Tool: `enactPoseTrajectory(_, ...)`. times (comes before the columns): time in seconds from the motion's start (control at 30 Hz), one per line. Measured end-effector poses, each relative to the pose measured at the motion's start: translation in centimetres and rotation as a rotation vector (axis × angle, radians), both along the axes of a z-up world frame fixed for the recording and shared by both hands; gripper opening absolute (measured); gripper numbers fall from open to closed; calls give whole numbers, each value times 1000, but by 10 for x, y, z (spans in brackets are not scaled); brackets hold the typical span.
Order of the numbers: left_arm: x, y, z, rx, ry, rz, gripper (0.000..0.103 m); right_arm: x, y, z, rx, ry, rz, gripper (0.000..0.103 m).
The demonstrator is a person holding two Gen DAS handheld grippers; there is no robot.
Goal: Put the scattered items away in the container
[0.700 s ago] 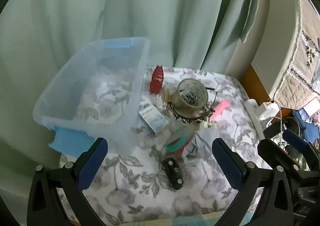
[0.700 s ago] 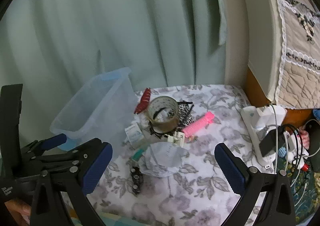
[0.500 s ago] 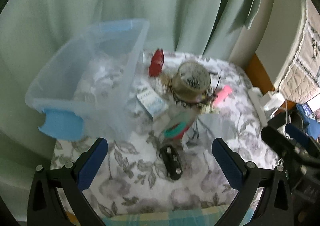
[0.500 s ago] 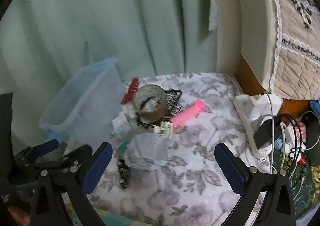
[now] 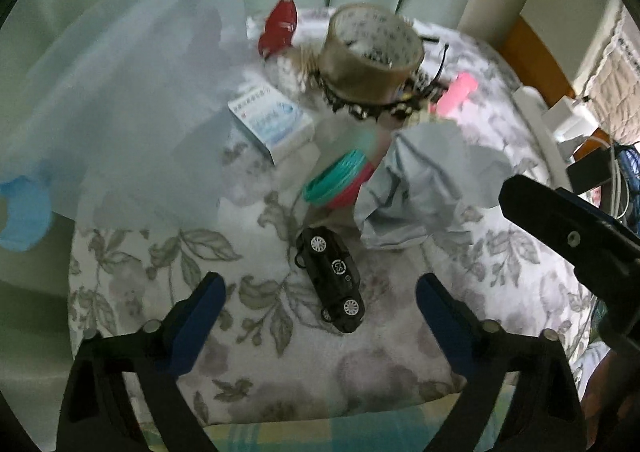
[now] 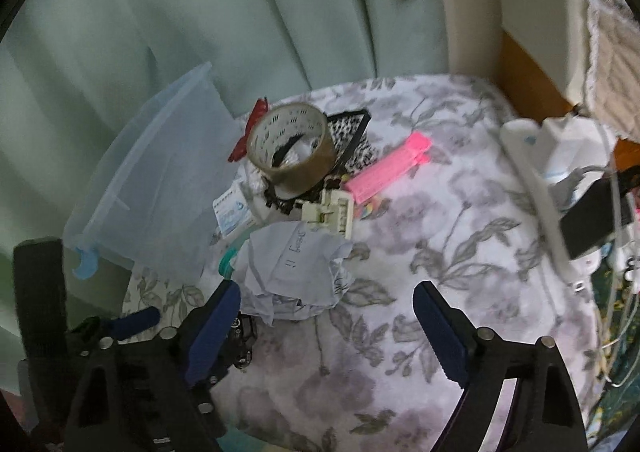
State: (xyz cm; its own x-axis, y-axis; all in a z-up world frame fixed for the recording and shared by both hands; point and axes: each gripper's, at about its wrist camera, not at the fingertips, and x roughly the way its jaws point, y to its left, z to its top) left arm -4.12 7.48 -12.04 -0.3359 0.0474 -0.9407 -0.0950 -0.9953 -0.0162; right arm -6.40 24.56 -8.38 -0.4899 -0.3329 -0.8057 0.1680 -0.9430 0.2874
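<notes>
We hold both tongs wide and empty over the floral tabletop (image 5: 248,336); the left tongs (image 5: 320,308) hover above the black toy car (image 5: 331,279), likely our first pick; next we lower, close, and carry it to the clear container (image 5: 120,100) at left.

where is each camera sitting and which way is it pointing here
Left wrist: on the left gripper, angled steeply down at the black toy car; own open blue pads show, the right gripper's finger at right.
Right wrist: on the right gripper, angled down at the crumpled paper; own open pads show, the left gripper at lower left.
Shared: tape roll, pink clip, clear container, floral cloth.
</notes>
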Motion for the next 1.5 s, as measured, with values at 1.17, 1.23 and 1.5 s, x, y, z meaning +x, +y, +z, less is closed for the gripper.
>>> enactPoseTrajectory(1.17,-5,-10,-36,31,-103,20,31,-32,-22,-28,-137,-76,39,50)
enactPoseTrajectory(1.23,-1,-9,-34,32,-101,14,31,-30,-19,-24,-136,-67,33,49)
enactPoseTrajectory(1.5,20,-7,-13,32,-57,0,31,-21,-14,-7,-121,-28,2,44)
